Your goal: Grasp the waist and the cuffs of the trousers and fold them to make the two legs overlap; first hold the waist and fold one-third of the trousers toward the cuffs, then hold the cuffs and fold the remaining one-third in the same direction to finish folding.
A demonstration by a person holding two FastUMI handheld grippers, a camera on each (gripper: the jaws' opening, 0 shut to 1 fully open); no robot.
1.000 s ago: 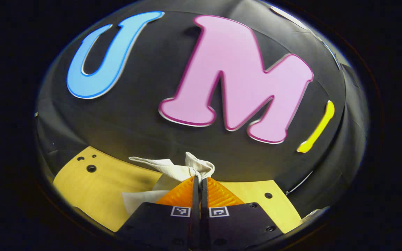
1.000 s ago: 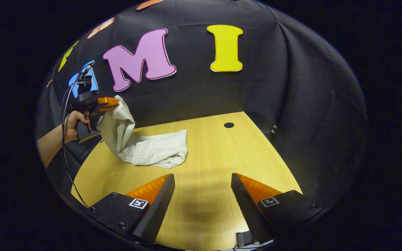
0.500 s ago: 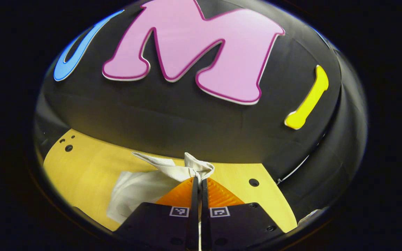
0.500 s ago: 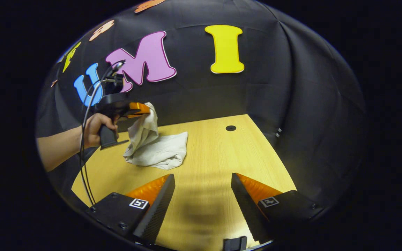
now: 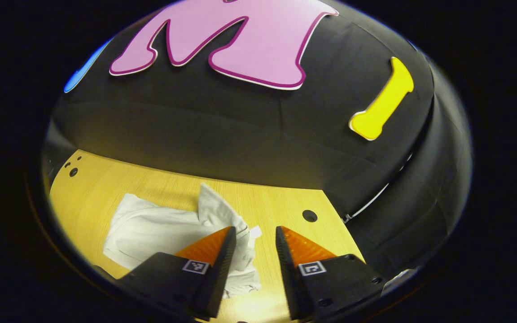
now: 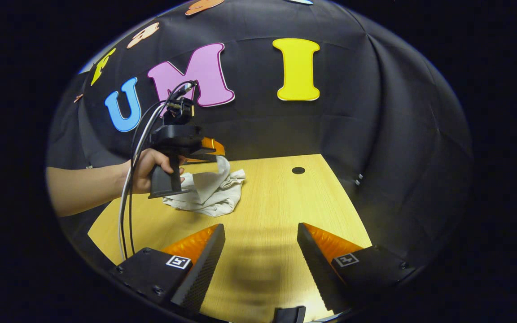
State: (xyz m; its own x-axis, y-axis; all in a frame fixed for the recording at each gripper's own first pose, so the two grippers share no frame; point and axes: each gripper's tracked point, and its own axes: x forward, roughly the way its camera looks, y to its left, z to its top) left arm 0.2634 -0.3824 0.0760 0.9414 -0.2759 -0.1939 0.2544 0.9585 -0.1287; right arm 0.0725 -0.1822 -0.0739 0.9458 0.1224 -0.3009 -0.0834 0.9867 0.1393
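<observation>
1. Left gripper: jaws stood apart above the table, gripping nothing; the cloth lay just beneath and beside its left finger.
2. Trousers: a pale, bunched bundle lay on the wooden table, one flap standing up.
3. Right gripper: jaws stood wide apart over bare tabletop, well apart from the trousers.
4. Hand: it held the left gripper's handle over the bundle.
</observation>
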